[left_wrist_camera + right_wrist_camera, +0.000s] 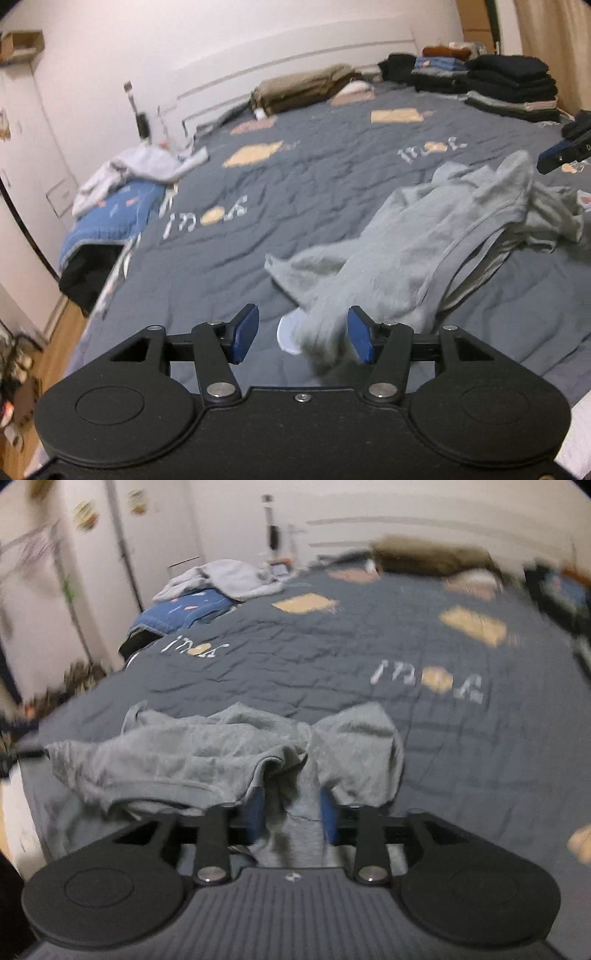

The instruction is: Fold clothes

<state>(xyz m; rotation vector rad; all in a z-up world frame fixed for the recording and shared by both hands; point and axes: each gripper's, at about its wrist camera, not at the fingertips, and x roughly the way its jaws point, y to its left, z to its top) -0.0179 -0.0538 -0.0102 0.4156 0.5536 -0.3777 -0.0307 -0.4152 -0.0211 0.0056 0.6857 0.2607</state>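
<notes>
folded clothes are already stacked [513,83] at the far corner of the bed [332,177]. a grey garment [443,236] lies crumpled near the bed's front edge, unfolded. the left gripper [303,334] is released beside its sleeve; the right gripper [293,812] has cloth between loosened jaws.

Right gripper [291,814] jaws parted, grey garment [229,753] (crumpled) seemingly between them, grey quilt [369,657]
</notes>
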